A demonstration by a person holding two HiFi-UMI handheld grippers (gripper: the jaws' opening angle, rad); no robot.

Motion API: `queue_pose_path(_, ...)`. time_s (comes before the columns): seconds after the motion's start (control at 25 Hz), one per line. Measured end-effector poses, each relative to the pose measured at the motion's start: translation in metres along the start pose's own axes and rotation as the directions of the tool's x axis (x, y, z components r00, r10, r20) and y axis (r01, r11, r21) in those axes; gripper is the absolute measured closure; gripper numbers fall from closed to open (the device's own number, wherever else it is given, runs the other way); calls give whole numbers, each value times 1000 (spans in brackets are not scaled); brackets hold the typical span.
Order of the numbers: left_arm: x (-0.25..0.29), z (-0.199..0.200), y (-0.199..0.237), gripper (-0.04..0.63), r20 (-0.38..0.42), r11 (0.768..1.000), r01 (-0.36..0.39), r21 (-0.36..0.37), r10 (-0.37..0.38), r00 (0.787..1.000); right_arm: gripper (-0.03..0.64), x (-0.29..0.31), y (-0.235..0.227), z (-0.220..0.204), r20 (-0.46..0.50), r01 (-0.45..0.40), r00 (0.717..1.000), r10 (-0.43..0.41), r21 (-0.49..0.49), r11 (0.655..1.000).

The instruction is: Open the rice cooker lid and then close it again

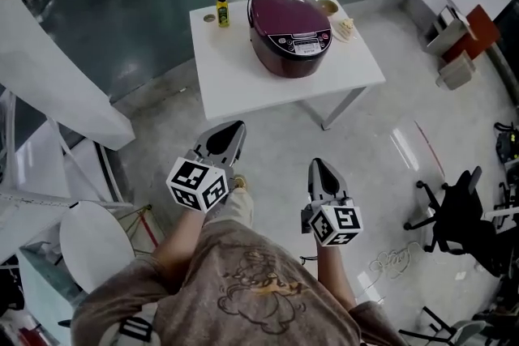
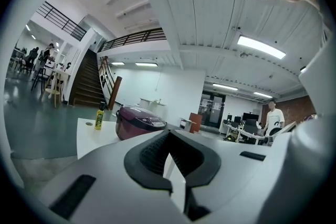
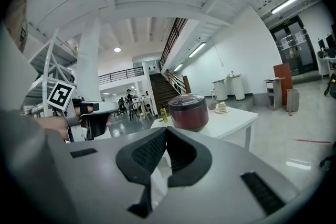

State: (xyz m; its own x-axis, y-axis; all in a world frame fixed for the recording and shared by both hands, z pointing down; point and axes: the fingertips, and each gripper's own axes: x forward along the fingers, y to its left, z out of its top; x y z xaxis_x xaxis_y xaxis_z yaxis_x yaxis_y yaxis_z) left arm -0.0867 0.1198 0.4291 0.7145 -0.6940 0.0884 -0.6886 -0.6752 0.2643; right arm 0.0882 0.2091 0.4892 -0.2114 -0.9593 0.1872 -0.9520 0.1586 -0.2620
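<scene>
Fingers closed and empty on left gripper (image 1: 229, 134) and right gripper (image 1: 319, 168). Round glossy maroon rice cooker (image 1: 285, 53) well ahead of them; rigid hinged lid (image 1: 284, 10), likely press front latch.

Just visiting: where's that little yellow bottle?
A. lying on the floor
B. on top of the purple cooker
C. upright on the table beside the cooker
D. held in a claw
C: the yellow bottle stands upright on the white table, just left of the rice cooker in the head view.
</scene>
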Motion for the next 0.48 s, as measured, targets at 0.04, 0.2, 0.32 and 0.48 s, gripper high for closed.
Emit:
queue_pose_path(0.04, 9, 4, 5, 578, -3, 1000, 6, 4, -6, 1000, 618, 10, -3, 4, -2, 3, 1000, -3, -3, 1000)
queue_pose_path(0.2, 45, 18, 29, 578, -7, 1000, 26, -17, -26, 1000, 618, 50, -12, 19, -6, 13, 1000, -13, -5, 1000)
queue_pose_path(0.32, 70, 29, 49, 578, -11, 999, 36, -20, -37, 999, 618, 81, -19, 30, -7, 22, 1000, -22, -1, 1000)
queue_pose_path(0.48, 100, 42, 72, 578, -11, 998, 57, -16, -57, 998, 618, 119, -27, 44, 0, 36, 999, -36, -3, 999)
